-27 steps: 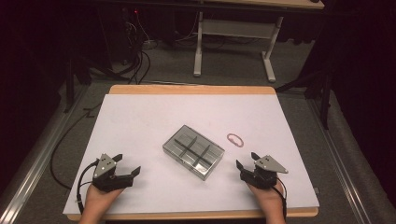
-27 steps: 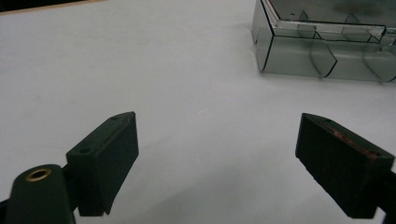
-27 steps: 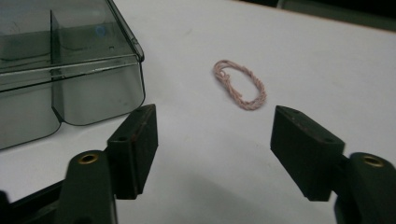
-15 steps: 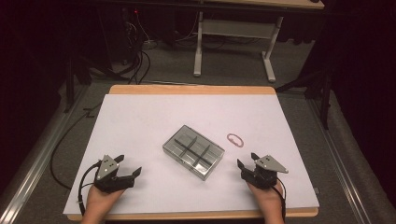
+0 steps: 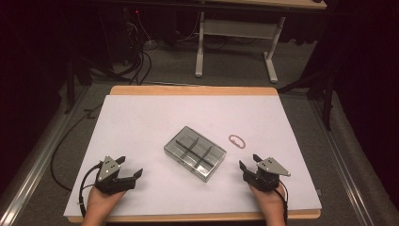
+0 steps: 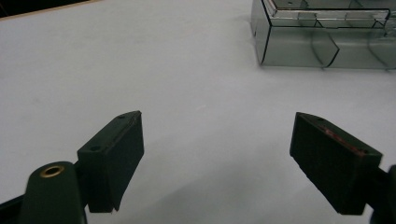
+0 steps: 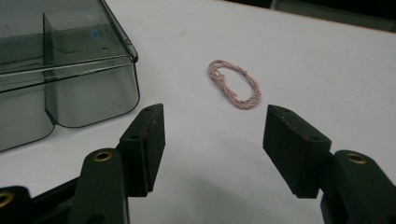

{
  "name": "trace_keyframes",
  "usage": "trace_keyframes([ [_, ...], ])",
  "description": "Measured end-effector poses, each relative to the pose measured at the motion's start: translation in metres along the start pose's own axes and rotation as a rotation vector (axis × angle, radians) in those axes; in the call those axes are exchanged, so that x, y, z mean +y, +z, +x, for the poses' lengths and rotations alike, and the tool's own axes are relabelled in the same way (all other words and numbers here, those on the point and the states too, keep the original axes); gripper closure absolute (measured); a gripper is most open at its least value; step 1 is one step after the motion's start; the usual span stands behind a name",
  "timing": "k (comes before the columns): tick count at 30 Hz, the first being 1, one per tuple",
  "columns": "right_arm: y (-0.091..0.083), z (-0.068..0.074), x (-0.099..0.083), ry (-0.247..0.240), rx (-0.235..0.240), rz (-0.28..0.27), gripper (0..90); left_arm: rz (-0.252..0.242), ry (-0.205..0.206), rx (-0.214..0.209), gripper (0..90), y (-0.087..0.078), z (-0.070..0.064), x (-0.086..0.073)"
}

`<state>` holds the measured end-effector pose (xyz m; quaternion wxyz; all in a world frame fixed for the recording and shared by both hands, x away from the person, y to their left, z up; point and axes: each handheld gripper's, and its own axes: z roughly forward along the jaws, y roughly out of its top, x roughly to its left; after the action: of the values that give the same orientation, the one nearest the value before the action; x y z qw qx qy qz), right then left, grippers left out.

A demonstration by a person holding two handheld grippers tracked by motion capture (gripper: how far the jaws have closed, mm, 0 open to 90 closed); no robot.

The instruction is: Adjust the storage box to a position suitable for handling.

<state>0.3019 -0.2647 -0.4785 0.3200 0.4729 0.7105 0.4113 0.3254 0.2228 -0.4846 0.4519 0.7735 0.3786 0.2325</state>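
Both grippers (image 5: pixel 129 168) (image 5: pixel 248 163) have barely shifted, jaws spread and empty, flanking the box (image 5: pixel 195 152); band (image 5: pixel 237 140) lies beside it.

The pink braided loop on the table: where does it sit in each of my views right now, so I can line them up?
High view: the pink loop lies right of centre, just right of the clear divided box.
Right gripper view: upper middle, ahead of the open jaws.
Left gripper view: not in this picture.
Shared landmark: the clear divided box, upper right in the left gripper view and upper left in the right gripper view.
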Motion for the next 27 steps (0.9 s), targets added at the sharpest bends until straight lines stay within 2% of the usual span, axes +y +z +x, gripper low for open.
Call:
trace_keyframes([
  [3,0.000,0.001,0.000,-0.005,-0.003,-0.001,38.7,-0.003,0.022,0.001,18.1,0.000,-0.002,0.000],
  [8,-0.001,0.000,0.000,0.001,0.002,-0.011,37.6,-0.029,0.027,0.004,17.6,-0.003,-0.003,0.000],
  [12,-0.001,0.000,0.000,-0.002,0.008,-0.009,37.5,-0.030,0.021,-0.027,17.9,-0.006,-0.004,0.002],
  [15,0.000,-0.001,0.000,0.006,0.018,-0.002,37.5,-0.051,-0.011,-0.066,18.0,-0.006,-0.007,0.009],
  [18,0.000,-0.001,0.000,0.004,0.019,-0.002,37.5,-0.057,-0.014,-0.075,18.2,-0.006,-0.008,0.012],
  [23,0.000,-0.001,0.000,-0.001,0.019,-0.005,37.5,-0.044,-0.012,-0.095,19.2,0.002,-0.011,0.018],
  [26,0.000,-0.001,0.000,0.001,0.019,-0.005,37.5,-0.028,0.007,-0.091,20.2,0.009,-0.013,0.023],
  [27,0.000,-0.001,0.000,0.000,0.018,-0.005,37.5,-0.017,-0.001,-0.097,21.0,0.012,-0.014,0.024],
])
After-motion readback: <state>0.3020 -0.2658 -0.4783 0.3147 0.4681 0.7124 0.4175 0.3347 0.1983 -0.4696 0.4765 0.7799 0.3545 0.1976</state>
